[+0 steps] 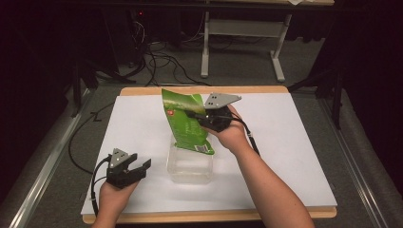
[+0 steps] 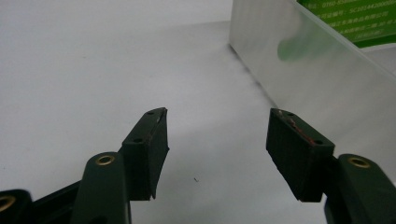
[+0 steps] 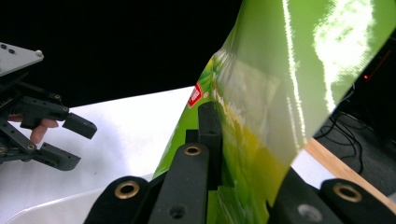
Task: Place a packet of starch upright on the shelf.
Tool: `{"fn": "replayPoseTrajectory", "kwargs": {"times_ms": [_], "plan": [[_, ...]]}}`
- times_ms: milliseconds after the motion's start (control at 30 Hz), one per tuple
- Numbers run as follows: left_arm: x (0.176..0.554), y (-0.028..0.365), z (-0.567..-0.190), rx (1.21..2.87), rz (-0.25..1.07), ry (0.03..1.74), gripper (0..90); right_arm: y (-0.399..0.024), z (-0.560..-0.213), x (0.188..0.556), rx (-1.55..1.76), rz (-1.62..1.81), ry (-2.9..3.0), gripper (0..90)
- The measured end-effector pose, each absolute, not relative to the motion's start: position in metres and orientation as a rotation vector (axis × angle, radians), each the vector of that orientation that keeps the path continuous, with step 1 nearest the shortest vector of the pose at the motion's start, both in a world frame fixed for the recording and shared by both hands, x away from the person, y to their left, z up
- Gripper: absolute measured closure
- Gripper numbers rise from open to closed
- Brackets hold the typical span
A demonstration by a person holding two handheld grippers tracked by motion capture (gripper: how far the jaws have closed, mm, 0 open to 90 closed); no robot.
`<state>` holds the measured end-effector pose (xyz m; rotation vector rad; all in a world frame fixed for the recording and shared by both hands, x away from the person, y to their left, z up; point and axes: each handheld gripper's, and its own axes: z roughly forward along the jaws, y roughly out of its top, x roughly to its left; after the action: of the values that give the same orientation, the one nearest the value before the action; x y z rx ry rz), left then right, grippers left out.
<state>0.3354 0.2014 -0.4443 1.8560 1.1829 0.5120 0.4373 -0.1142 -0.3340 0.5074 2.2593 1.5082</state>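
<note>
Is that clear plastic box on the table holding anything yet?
Looks empty: the clear box shows nothing inside. The green bag hangs above it, clamped in the right gripper.

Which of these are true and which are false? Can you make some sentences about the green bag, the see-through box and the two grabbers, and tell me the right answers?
1. The right gripper is shut on the green bag. True.
2. The left gripper has its jaws closed tight. False: its jaws stand wide apart with nothing between them.
3. The green bag is held up above the clear box. True.
4. The left gripper is holding the clear box. False: it sits beside the box, to its left in the high view, and grips nothing.
5. The clear box stands on the white tabletop. True.
</note>
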Motion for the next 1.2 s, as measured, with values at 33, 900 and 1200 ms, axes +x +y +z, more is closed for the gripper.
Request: {"fn": "replayPoseTrajectory", "kwargs": {"times_ms": [33,900,1200], "plan": [[0.336,0.201,-0.444,1.857,0.51,1.183,39.3,-0.114,-0.334,0.437,0.507,1.508,2.259,90.0],[0.335,0.2,-0.445,1.867,0.509,1.178,39.5,-0.117,-0.374,0.416,0.6,1.606,2.252,89.8],[0.335,0.198,-0.445,1.868,0.507,1.174,39.7,-0.139,-0.386,0.404,0.694,1.571,2.25,76.5]]}}
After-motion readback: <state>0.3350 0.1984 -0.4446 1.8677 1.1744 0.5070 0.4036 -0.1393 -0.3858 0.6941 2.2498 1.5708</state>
